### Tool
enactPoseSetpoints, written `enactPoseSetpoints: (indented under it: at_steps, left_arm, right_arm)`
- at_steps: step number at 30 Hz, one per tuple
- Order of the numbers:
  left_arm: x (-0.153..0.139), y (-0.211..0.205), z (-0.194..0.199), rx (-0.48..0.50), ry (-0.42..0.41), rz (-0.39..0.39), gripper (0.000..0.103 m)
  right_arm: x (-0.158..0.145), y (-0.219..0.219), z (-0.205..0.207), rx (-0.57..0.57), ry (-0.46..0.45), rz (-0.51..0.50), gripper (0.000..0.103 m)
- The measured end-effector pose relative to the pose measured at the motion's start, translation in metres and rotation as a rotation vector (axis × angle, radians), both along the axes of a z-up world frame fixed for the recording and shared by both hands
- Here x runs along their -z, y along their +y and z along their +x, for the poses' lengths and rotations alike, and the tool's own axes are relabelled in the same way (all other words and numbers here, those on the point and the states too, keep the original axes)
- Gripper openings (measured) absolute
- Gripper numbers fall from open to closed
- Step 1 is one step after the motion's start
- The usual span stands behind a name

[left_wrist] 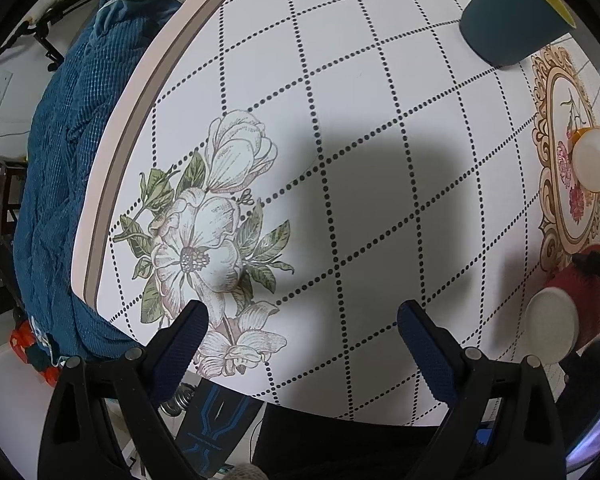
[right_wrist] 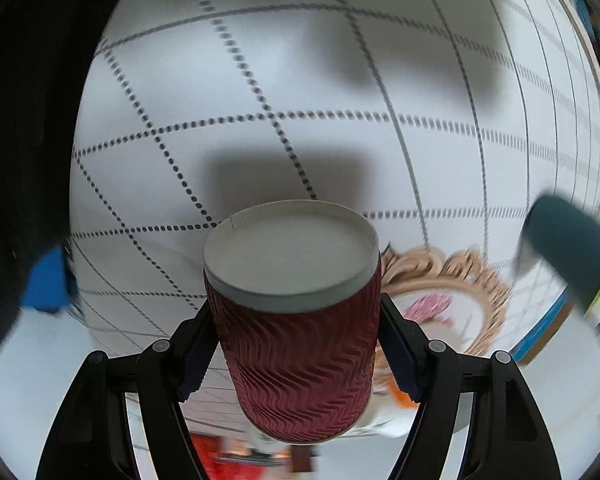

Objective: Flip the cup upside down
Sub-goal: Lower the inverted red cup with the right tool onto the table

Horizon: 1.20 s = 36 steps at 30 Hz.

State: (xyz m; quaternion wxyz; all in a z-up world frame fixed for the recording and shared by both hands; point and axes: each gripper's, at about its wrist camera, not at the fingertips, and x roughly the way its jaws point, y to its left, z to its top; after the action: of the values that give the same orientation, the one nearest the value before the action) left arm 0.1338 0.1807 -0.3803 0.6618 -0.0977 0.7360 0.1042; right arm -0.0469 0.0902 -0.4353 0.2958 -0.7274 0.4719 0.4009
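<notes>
My right gripper (right_wrist: 296, 344) is shut on a dark red ribbed paper cup (right_wrist: 300, 360). The cup's white flat base faces the camera and the tablecloth, held above the table. In the left wrist view the same red cup (left_wrist: 580, 304) shows at the right edge with its white base (left_wrist: 552, 326) towards me. My left gripper (left_wrist: 302, 332) is open and empty, low over the white tablecloth (left_wrist: 360, 140) near the printed flowers.
A teal cup with a yellow inside (left_wrist: 512, 16) stands at the far right; it shows blurred in the right wrist view (right_wrist: 572, 248). An orange cup with a white base (left_wrist: 598, 160) sits on the gold-framed print. A blue quilted cloth (left_wrist: 72, 160) hangs past the table's left edge.
</notes>
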Motion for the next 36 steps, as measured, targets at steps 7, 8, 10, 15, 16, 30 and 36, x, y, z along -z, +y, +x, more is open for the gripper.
enactPoseSetpoints:
  at_steps: [7,8,10,15,16,30,36]
  left_arm:
    - [-0.002,-0.01,0.009,0.025,-0.006,0.004,0.097]
    - [-0.003,-0.011,0.01,0.029,-0.007,0.004,0.097]
    - [-0.003,-0.016,0.012,0.034,-0.007,0.005,0.097]
    - [-0.005,-0.027,0.017,0.052,-0.008,0.007,0.097]
    - [-0.005,-0.027,0.016,0.054,-0.008,0.007,0.097]
    - [-0.005,-0.048,0.02,0.093,0.0,0.011,0.097]
    - [-0.002,-0.062,0.023,0.111,0.001,0.016,0.097]
  right_arm:
    - [0.005,-0.012,0.041,0.351,0.029,-0.019,0.076]
    - [0.006,-0.014,0.047,0.408,0.038,-0.024,0.076]
    - [0.009,-0.02,0.061,0.544,0.057,-0.039,0.076]
    - [0.016,-0.036,0.097,0.801,0.097,-0.046,0.076]
    - [0.017,-0.039,0.107,0.846,0.1,-0.042,0.076]
    - [0.027,-0.097,0.215,1.325,0.182,0.021,0.076]
    - [0.025,-0.113,0.216,1.461,0.199,0.031,0.076]
